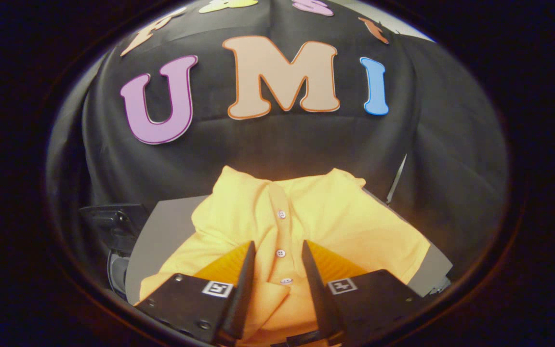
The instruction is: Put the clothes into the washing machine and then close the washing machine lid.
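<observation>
In the gripper view we see one gripper [277, 250], its two fingers parted to a narrow gap with nothing pressed between them. One yellow cloth polo shirt [335, 217] lies spread below and ahead of the fingers on one flat grey table [162, 236]. We count three small white buttons [281, 253] on its placket, running up between the fingertips.

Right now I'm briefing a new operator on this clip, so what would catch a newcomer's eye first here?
The yellow polo shirt stands out first, lying spread over a grey surface with its button placket running between the fingers. The gripper is open, its fingers either side of that placket just above the cloth. Beyond the shirt hangs the booth's black cloth wall.
</observation>
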### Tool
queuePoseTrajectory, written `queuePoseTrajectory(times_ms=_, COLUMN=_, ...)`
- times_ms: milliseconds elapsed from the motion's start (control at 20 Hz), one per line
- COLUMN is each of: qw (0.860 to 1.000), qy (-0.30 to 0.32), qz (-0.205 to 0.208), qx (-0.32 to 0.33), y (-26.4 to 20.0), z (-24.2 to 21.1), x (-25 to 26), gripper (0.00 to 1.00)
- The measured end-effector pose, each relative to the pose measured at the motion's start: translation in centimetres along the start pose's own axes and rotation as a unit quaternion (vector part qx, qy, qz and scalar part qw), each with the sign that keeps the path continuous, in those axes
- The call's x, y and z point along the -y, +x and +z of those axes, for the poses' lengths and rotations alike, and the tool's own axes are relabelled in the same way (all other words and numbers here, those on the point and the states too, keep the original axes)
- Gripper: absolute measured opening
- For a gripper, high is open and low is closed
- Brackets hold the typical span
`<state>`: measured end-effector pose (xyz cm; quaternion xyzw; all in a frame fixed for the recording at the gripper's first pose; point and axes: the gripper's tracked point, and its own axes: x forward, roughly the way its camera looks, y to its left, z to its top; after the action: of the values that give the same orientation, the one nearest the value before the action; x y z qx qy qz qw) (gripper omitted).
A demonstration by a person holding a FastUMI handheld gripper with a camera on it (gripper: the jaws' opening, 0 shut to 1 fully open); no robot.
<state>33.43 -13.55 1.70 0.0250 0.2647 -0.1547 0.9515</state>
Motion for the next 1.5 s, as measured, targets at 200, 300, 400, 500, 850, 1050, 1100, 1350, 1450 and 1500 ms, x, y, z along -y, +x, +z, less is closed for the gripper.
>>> queuePoseTrajectory(times_ms=200, qw=0.999, qy=0.015, qz=0.015, qx=0.032, y=-1.0, z=0.3, x=-0.2, gripper=0.18)
queuePoseTrajectory(times_ms=300, qw=0.997, qy=0.063, qz=0.034, qx=0.04, y=-1.7, z=0.3, x=-0.5, gripper=0.08)
queuePoseTrajectory(times_ms=400, qw=0.991, qy=0.103, qz=0.068, qx=0.045, y=-2.6, z=0.0, x=-1.3, gripper=0.02)
queuePoseTrajectory(times_ms=500, qw=0.99, qy=0.103, qz=0.082, qx=0.052, y=-4.1, z=-0.2, x=-2.0, gripper=0.0)
queuePoseTrajectory(times_ms=850, qw=0.989, qy=0.043, qz=0.096, qx=0.106, y=-10.8, z=4.3, x=-4.8, gripper=0.0)
queuePoseTrajectory(times_ms=1050, qw=0.983, qy=0.027, qz=0.113, qx=0.145, y=-14.5, z=7.9, x=-8.1, gripper=0.0)
queuePoseTrajectory(times_ms=1100, qw=0.982, qy=0.023, qz=0.118, qx=0.149, y=-15.2, z=8.3, x=-9.1, gripper=0.0)
queuePoseTrajectory(times_ms=1350, qw=0.972, qy=0.035, qz=0.17, qx=0.16, y=-18.0, z=9.4, x=-15.7, gripper=0.0)
queuePoseTrajectory(times_ms=1450, qw=0.967, qy=0.044, qz=0.196, qx=0.156, y=-18.6, z=9.1, x=-18.7, gripper=0.0)
queuePoseTrajectory(times_ms=1500, qw=0.965, qy=0.047, qz=0.207, qx=0.155, y=-18.9, z=9.1, x=-20.2, gripper=0.0)
